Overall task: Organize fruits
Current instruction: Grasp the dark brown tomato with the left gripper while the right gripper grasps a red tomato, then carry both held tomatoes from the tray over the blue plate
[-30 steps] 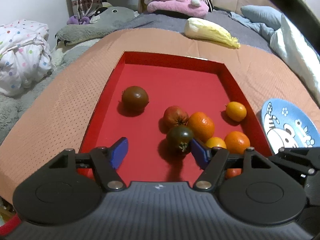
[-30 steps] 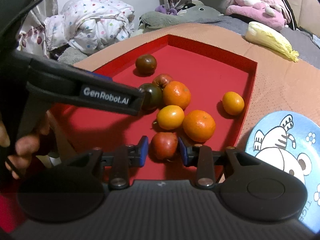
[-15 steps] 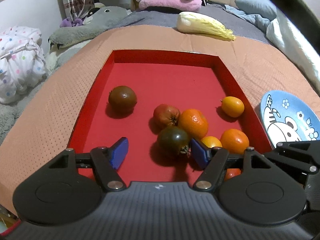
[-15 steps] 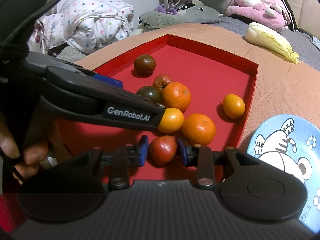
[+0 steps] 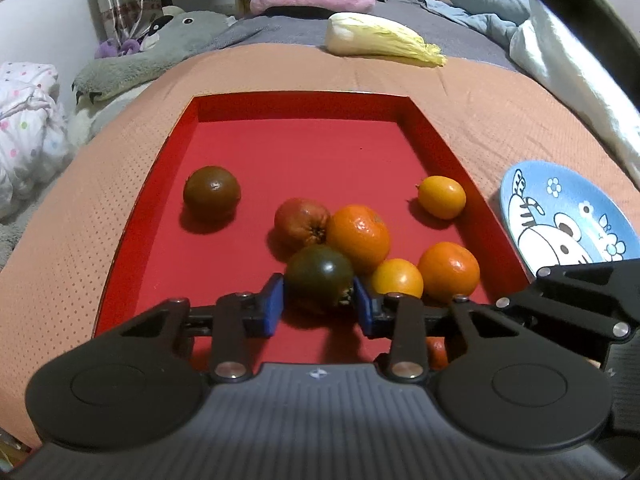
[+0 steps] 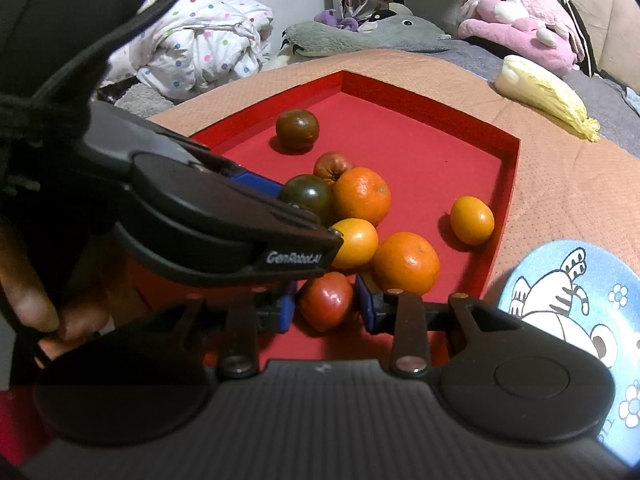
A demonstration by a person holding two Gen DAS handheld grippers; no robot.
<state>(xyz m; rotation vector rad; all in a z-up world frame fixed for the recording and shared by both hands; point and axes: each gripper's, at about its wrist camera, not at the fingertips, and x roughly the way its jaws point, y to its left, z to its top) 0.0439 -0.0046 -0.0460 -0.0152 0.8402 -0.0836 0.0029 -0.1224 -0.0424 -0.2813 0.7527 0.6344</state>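
Note:
A red tray (image 5: pixel 132 216) holds several tomatoes and oranges. My left gripper (image 5: pixel 318 300) is shut on a dark green tomato (image 5: pixel 320 274) in the middle of the pile; it also shows in the right wrist view (image 6: pixel 310 194). My right gripper (image 6: pixel 326 306) is shut on a red tomato (image 6: pixel 326 300) at the tray's near edge. Oranges (image 5: pixel 360 232) (image 6: pixel 406 262) and a small yellow-orange one (image 6: pixel 354 242) lie close around both. A dark tomato (image 5: pixel 212 192) sits alone at the left, a small orange (image 5: pixel 442 196) at the right wall.
A blue cartoon plate (image 5: pixel 568 216) (image 6: pixel 576 304) lies on the orange cloth right of the tray. A napa cabbage (image 5: pixel 380 40) lies beyond the tray. Plush toys and bedding sit at the back and left. The left gripper's body (image 6: pixel 224 216) crosses the right wrist view.
My left gripper has moved forward and its fingers have closed from wide open onto the dark green tomato. My right gripper stays shut on the red tomato.

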